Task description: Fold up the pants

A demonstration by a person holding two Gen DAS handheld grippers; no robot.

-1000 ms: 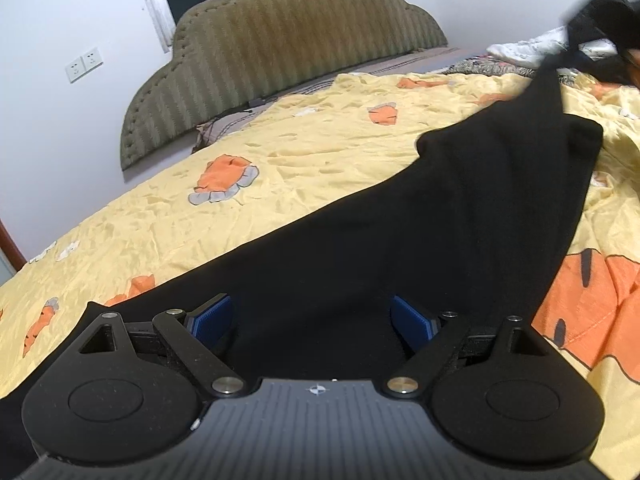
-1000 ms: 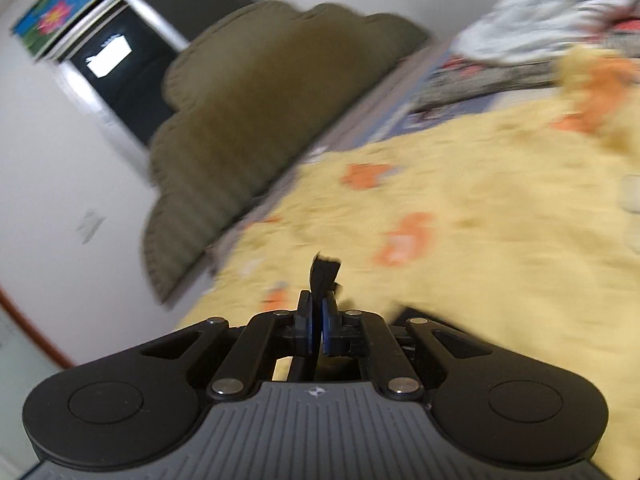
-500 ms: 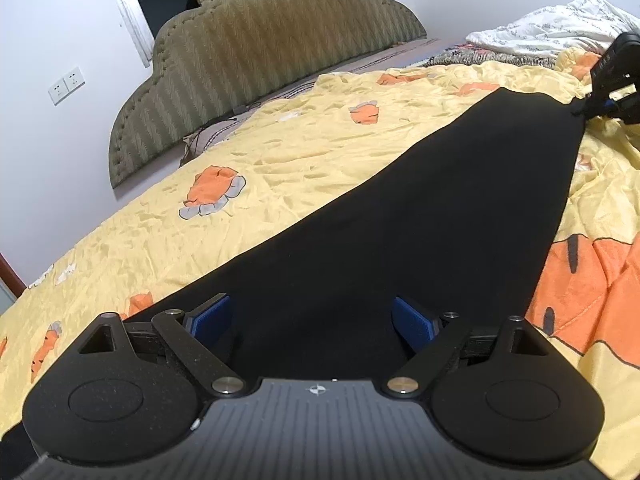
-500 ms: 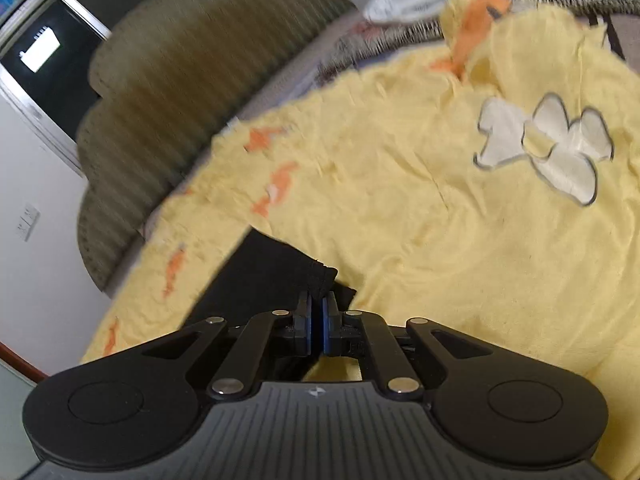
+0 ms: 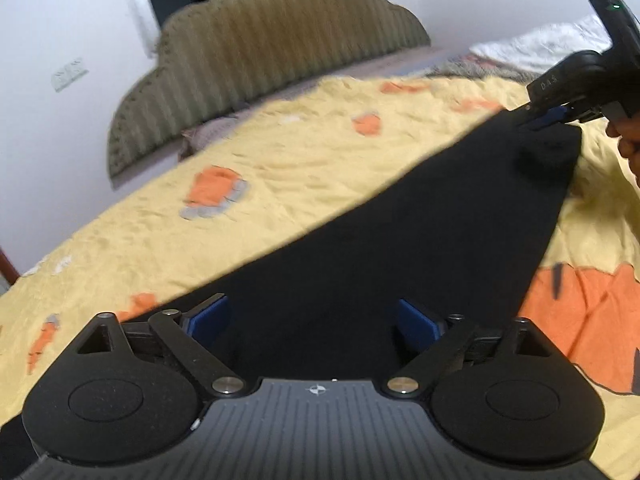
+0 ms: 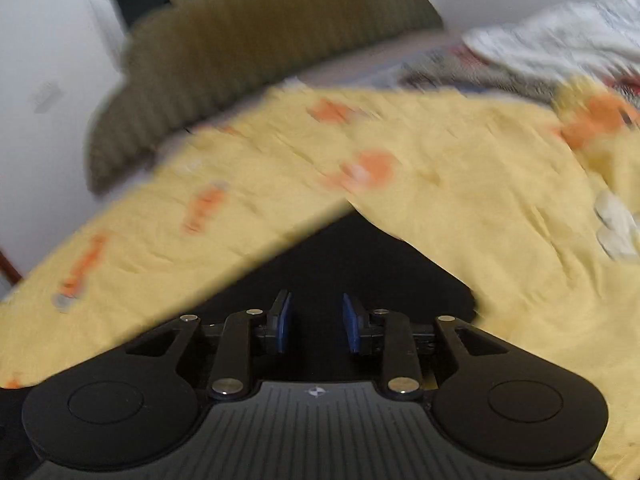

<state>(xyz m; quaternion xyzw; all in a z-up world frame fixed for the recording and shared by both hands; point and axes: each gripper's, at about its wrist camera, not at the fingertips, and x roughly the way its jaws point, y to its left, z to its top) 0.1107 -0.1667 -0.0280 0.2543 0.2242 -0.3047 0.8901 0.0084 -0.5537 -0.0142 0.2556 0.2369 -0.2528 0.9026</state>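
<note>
Right gripper (image 6: 316,322) just opening, hem released; left gripper (image 5: 316,320) wide, empty over pants (image 5: 380,240). Advise flattening before refolding.

A bed (image 5: 304,168) with a scalloped, olive ribbed headboard (image 5: 272,40) carries everything, under a rumpled yellow cover (image 6: 460,200) printed with orange patches. Black pants (image 5: 400,240) lie flat on the cover, reaching from the left hand-held gripper (image 5: 316,320) to the right one (image 5: 554,114). Beyond that far end, white bedding (image 6: 560,44) is heaped.
</note>
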